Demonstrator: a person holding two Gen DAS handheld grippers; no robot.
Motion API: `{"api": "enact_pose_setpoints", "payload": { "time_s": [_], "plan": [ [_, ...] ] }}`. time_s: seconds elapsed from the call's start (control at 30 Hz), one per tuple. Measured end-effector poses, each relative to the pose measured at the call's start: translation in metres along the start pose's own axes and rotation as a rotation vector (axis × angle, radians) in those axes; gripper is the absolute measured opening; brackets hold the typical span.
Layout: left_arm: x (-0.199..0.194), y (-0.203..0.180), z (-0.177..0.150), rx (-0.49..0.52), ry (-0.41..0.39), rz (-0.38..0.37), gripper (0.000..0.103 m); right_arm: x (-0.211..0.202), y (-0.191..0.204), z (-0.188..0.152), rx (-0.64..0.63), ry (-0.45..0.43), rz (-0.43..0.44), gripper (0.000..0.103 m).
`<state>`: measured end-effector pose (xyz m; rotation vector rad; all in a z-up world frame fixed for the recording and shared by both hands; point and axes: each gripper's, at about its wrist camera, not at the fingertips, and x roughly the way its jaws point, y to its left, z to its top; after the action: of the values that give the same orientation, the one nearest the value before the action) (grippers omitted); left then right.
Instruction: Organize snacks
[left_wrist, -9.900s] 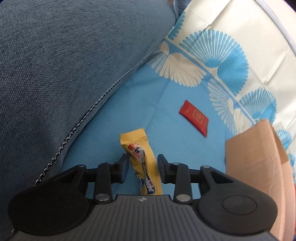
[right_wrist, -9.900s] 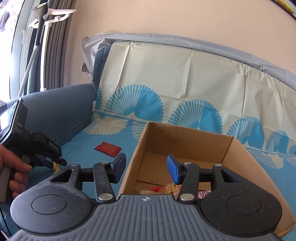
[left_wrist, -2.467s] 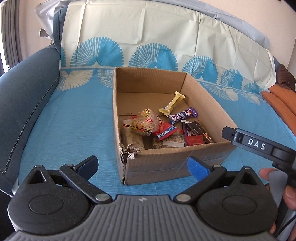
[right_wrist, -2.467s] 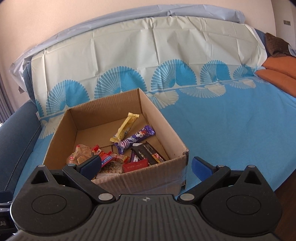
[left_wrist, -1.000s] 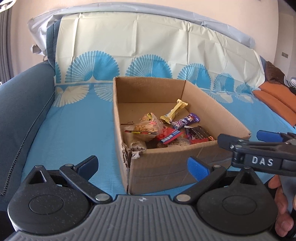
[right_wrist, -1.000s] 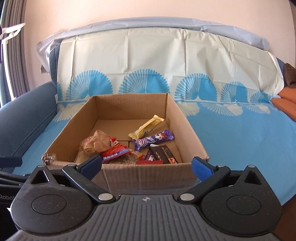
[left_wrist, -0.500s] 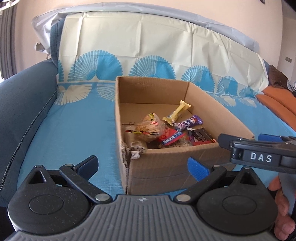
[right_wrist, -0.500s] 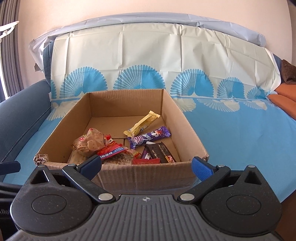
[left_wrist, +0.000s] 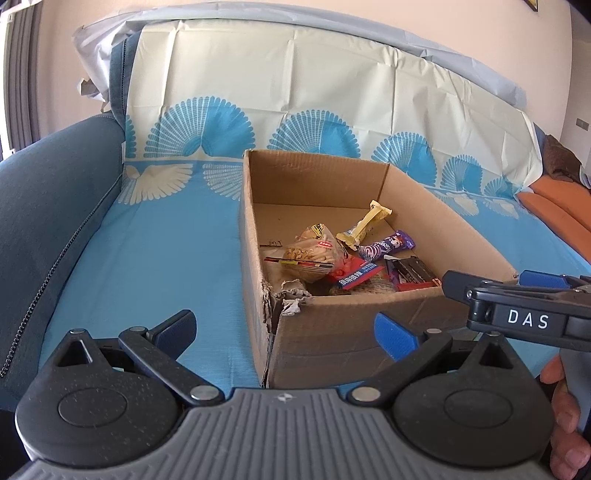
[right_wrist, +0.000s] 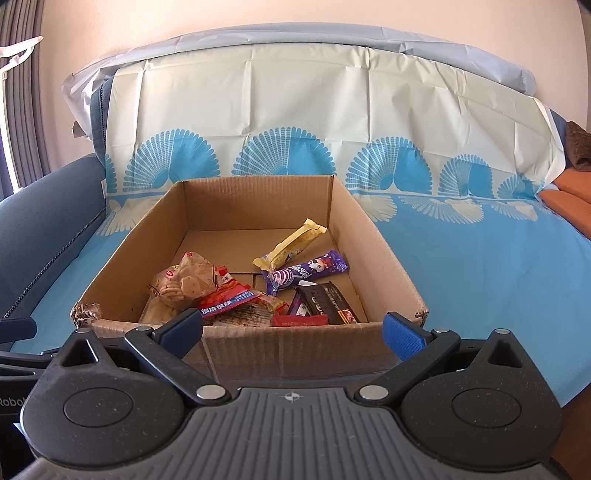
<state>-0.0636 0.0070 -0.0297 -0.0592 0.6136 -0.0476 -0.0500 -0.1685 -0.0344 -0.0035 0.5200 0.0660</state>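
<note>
An open cardboard box (left_wrist: 332, 336) (right_wrist: 295, 354) sits on the blue patterned sofa cover. Inside lie several snacks: a yellow bar (left_wrist: 364, 223) (right_wrist: 291, 247), a purple bar (left_wrist: 386, 245) (right_wrist: 306, 273), a clear bag of biscuits (left_wrist: 310, 254) (right_wrist: 184, 282), a red packet (left_wrist: 354, 275) (right_wrist: 227, 301) and a dark packet (left_wrist: 413, 273) (right_wrist: 327, 302). My left gripper (left_wrist: 284, 326) hangs open in front of the box's near left corner, holding nothing. My right gripper (right_wrist: 291, 328) is open before the box's front wall, also with nothing between its fingers.
A dark blue sofa arm (left_wrist: 44, 206) (right_wrist: 33, 229) rises on the left. The cream and blue cover (left_wrist: 295, 122) drapes over the backrest. Orange cushions (left_wrist: 554, 206) lie at the far right. The box's near left corner (left_wrist: 288, 295) is torn. A hand (left_wrist: 565, 417) holds the right gripper's body (left_wrist: 524, 317).
Ten seconds ago the left gripper was around a yellow bar on the sofa; that bar now lies in the box. Over the last second both views shifted only slightly.
</note>
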Motion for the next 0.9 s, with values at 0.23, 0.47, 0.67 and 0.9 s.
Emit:
{"api": "enact_pose_setpoints", "payload": {
  "time_s": [0.23, 0.47, 0.67, 0.9],
  "plan": [
    [-0.0007, -0.0013, -0.0003, 0.011, -0.006, -0.004, 0.103, -0.0001, 0.0002, -0.0002, 0.001, -0.004, -0.001, 0.102],
    [-0.0013, -0.0015, -0.0014, 0.023, -0.01, -0.014, 0.103, -0.0016, 0.0014, -0.0001, -0.011, -0.011, -0.001, 0.102],
    [0.0003, -0.0002, -0.0015, 0.021, -0.003, -0.017, 0.103, -0.0018, 0.0012, -0.0002, -0.01, -0.01, -0.001, 0.102],
    [0.0004, -0.0019, -0.0026, 0.028, -0.006, -0.023, 0.103, -0.0034, 0.0023, -0.0007, -0.008, -0.013, 0.0, 0.102]
  ]
}}
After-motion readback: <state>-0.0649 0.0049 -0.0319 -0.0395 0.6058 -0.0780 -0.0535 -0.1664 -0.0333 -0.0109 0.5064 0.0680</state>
